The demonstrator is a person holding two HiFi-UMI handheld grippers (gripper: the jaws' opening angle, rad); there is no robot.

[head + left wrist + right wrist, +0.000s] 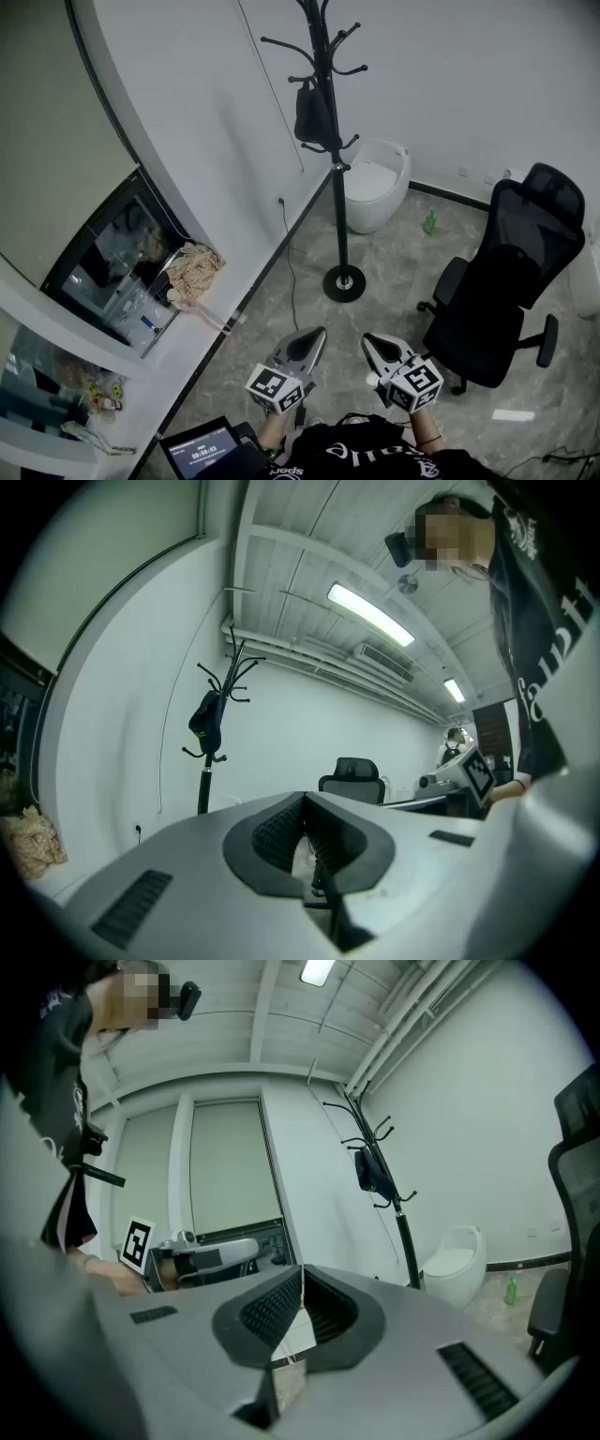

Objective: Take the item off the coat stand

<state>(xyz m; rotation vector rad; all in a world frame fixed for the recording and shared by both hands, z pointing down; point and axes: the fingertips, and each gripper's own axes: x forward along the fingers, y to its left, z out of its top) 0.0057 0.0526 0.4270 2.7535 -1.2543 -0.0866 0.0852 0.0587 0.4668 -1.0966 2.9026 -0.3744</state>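
Observation:
A black coat stand [336, 159] rises from a round base on the floor by the white wall. A dark bag [312, 114] hangs from one of its hooks, about halfway up the pole; it also shows in the left gripper view as the bag [206, 720] and in the right gripper view as the bag [371, 1171]. My left gripper [314, 337] and right gripper [372, 343] are held low near my body, well short of the stand. Both have their jaws shut with nothing between them.
A black office chair [506, 281] stands at the right. A white rounded bin [378, 183] and a small green bottle [430, 222] sit behind the stand. A white counter [202, 319] along the left wall carries a crumpled beige cloth [194, 270].

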